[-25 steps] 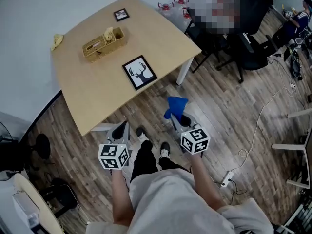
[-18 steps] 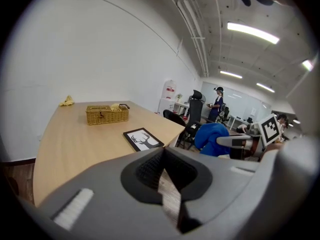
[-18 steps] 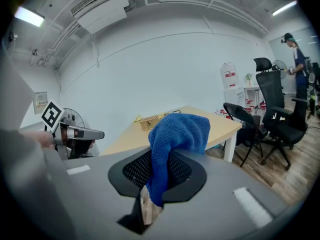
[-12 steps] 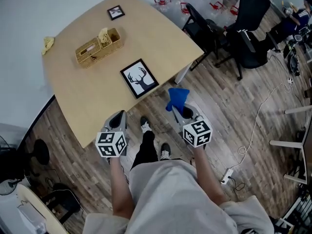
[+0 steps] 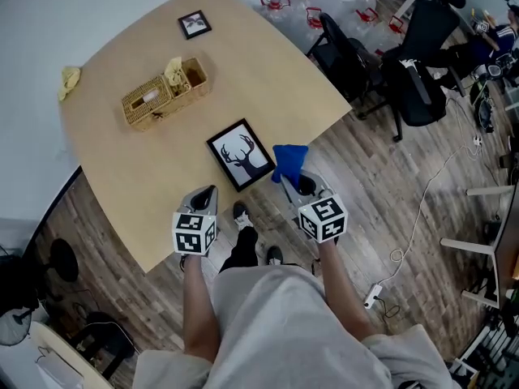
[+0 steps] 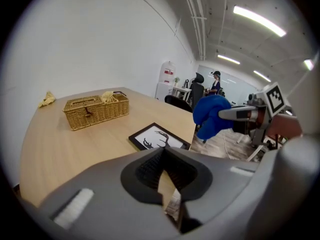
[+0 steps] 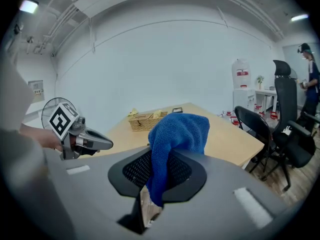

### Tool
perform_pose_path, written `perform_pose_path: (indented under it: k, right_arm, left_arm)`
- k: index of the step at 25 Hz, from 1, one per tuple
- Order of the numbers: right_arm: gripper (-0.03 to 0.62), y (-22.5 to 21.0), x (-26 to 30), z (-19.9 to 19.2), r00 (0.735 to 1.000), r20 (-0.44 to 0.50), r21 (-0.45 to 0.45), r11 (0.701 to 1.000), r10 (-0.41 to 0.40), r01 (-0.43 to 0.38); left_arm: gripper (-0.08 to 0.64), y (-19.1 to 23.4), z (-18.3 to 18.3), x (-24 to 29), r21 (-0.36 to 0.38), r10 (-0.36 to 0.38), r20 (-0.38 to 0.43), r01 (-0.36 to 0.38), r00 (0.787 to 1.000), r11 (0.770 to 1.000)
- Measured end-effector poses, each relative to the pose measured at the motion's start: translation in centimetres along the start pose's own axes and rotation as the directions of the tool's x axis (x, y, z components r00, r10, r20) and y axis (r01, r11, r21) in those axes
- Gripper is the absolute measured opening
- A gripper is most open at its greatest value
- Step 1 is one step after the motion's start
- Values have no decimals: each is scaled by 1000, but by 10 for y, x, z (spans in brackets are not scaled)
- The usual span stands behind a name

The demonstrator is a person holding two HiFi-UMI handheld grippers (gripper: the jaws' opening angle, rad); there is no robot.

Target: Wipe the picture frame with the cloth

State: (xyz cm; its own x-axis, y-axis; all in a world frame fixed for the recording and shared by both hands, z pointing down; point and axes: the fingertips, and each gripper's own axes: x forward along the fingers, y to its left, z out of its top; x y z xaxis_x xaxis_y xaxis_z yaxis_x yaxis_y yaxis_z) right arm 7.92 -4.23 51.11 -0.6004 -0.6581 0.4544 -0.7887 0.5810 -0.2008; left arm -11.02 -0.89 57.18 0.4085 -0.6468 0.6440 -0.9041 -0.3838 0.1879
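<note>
A black picture frame [image 5: 241, 154] with a deer print lies flat near the front edge of the wooden table [image 5: 268, 71]. My right gripper [image 5: 290, 180] is shut on a blue cloth [image 5: 289, 161], which hangs just right of the frame at the table's edge. My left gripper [image 5: 207, 194] is shut and holds nothing, just short of the frame's near corner. The left gripper view shows the frame [image 6: 160, 137] ahead and the cloth [image 6: 210, 115] to the right. In the right gripper view the cloth [image 7: 177, 134] drapes over the jaws and hides the frame.
A wicker basket [image 5: 165, 94], a small second frame [image 5: 195, 24] and a yellow rag [image 5: 69, 78] sit farther back on the table. Black chairs [image 5: 349, 55] stand to the right. A cable [image 5: 422, 209] and power strip [image 5: 373, 296] lie on the wood floor.
The person has stepped closer to the table. Both grippers have moved forward, and the blue cloth has gone from over the floor to right beside the deer frame.
</note>
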Motion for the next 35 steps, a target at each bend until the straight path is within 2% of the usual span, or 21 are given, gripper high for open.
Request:
perform_pose_path:
  k: [6,10,14,18,25,31,35]
  right_arm:
    - [44,-3,37,8,999,-32,-11,1000,-9,8]
    - [44,-5,63,9,999,-51,-12,1000,-15,15]
    - [44,-3,87,13,998,-58,-29,1000,-12,10]
    - [44,-5,100,18,998,-59,-56,998,-18,14]
    - [44,-11,113,17,995,-96,-83,996,-17,9]
    - [44,-12,128,21,992,-129,-144,989,1,-20]
    - [44,-14,143,21,988,-156,-188,981,22,-51]
  left_arm:
    - [52,15,-8,39,79,-85,-96,92,992,993]
    - [52,17,-17,66,179,-138,-182,171,974,969]
    - [52,12,-18,85,225,-189,-248,247,950,943]
    - [52,14,-21,102,280,-195,-305,284,932,917]
    - [52,19,-27,123,305,-199,-361,317,911,898]
    - [52,21,-35,132,350,-189,-418,350,889,869]
    - [52,20,-37,135,354,-179,-473,372,863,858]
